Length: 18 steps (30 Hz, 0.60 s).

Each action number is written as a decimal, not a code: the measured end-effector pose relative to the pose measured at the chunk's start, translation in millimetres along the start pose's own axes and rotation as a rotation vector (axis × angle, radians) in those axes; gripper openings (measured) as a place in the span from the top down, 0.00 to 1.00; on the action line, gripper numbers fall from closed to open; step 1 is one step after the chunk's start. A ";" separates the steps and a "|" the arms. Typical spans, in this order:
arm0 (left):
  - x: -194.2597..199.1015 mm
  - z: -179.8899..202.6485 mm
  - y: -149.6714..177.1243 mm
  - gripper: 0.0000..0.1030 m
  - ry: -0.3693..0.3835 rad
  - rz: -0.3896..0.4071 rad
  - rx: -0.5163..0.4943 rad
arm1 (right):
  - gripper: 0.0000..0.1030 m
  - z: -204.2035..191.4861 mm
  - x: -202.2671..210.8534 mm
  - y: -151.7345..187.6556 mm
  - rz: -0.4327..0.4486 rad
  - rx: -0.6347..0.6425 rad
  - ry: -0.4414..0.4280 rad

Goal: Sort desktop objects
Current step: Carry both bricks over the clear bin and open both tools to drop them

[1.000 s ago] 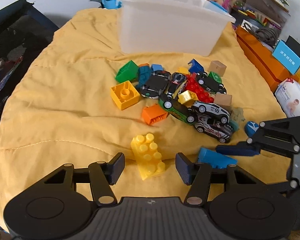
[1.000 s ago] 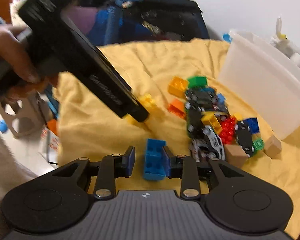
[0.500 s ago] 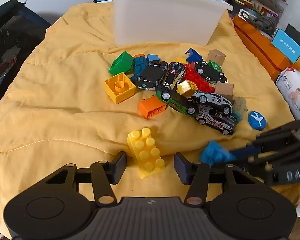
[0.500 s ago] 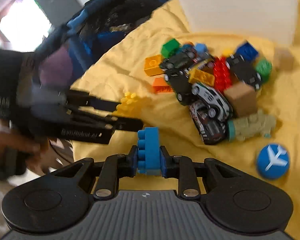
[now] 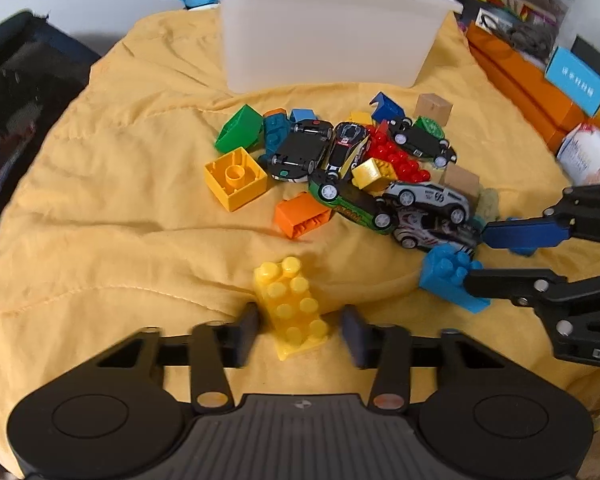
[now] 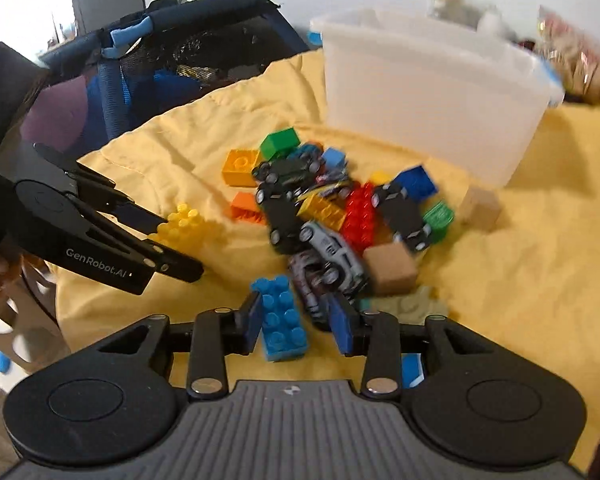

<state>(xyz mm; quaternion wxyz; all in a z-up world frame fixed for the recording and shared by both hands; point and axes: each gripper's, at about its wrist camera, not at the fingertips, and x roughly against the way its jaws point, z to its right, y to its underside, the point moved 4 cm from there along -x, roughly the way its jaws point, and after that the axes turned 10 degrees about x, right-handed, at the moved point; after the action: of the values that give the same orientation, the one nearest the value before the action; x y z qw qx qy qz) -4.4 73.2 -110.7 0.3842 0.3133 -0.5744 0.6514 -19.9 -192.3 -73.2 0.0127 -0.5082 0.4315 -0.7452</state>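
Note:
A yellow studded brick (image 5: 294,308) lies on the yellow cloth between the fingers of my left gripper (image 5: 300,330), which is open around it; the left pad touches or nearly touches it. It also shows in the right wrist view (image 6: 182,226). A blue studded brick (image 6: 282,318) lies between the open fingers of my right gripper (image 6: 298,324), not clamped. In the left wrist view the blue brick (image 5: 446,276) sits by the right gripper's fingers (image 5: 524,234). A pile of toy cars and bricks (image 5: 348,164) lies behind.
A translucent white bin (image 5: 328,32) stands at the back of the cloth. Loose orange-yellow (image 5: 236,178), orange (image 5: 300,216) and green (image 5: 238,128) bricks lie left of the pile. Orange boxes (image 5: 524,80) line the right edge. A dark mesh bag (image 6: 172,64) lies left.
My right gripper has opened and let go of the blue brick, which now lies on the cloth between its fingers. My left gripper has closed in slightly around the yellow brick.

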 end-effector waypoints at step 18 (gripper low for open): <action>25.5 -11.8 -20.3 0.72 0.138 0.021 0.075 | 0.73 -15.9 -26.3 2.1 -0.067 0.077 -0.070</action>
<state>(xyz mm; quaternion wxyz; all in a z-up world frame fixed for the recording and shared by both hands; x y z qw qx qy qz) 0.4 89.3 -80.5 0.4039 0.2758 -0.5253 0.6963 -20.2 -171.6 -96.0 0.0222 -0.5474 0.3845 -0.7429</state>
